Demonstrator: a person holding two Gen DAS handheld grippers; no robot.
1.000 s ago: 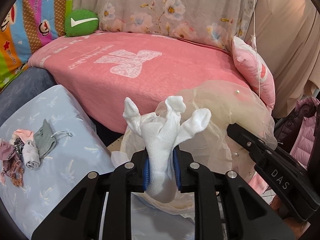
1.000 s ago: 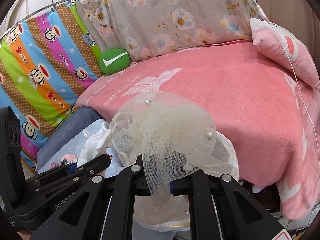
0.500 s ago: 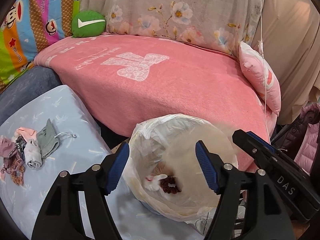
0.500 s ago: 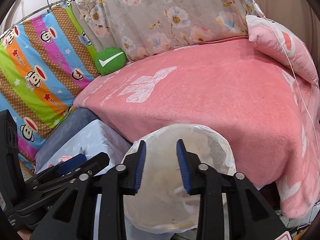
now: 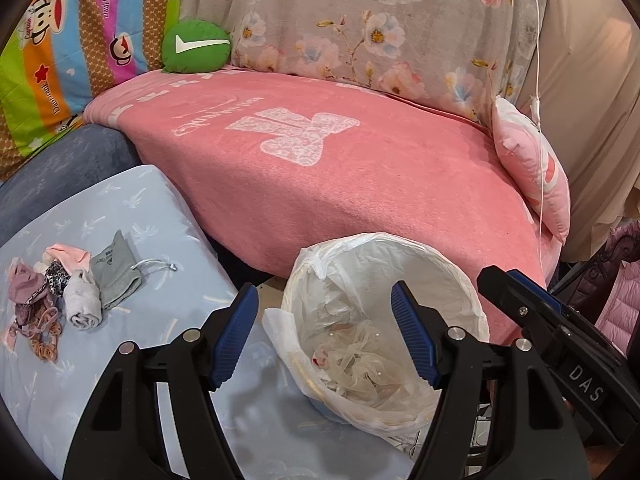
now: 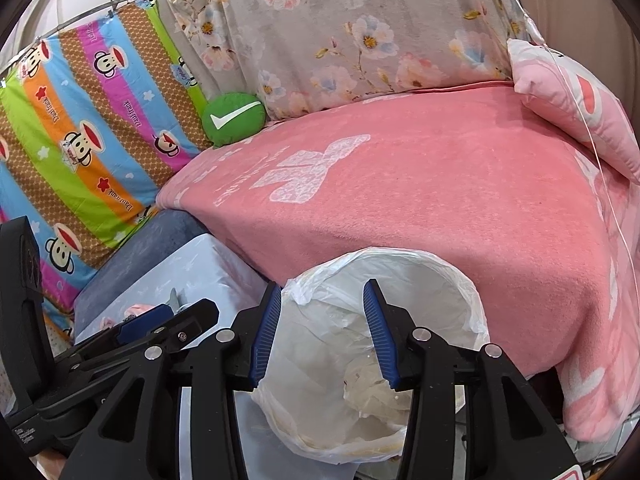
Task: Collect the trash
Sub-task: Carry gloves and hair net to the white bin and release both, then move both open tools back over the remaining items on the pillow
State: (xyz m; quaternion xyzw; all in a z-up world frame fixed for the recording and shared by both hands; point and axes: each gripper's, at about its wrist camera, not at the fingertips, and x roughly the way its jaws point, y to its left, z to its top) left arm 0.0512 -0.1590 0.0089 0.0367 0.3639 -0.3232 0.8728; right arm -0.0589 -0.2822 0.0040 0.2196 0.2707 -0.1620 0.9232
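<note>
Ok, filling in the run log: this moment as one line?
stage: trash dropped | left tongs: just opened, empty | right tongs: just opened, empty | bin: holds tulle | remaining: small cloth pile

From my left camera I read "DAS" in pale letters on the black arm of the right tool (image 5: 516,292), near right. The striped monkey-print sheet (image 5: 80,40), far left, carries "Paul Frank" running along its bands, plus a small "Captain" on the monkey badges. The green cushion (image 5: 196,46) shows a white tick mark. The pink blanket (image 5: 360,168) has pale script I cannot make out. Small print on the left tool's (image 6: 168,312) body, near left in my right camera, stays unreadable.
</note>
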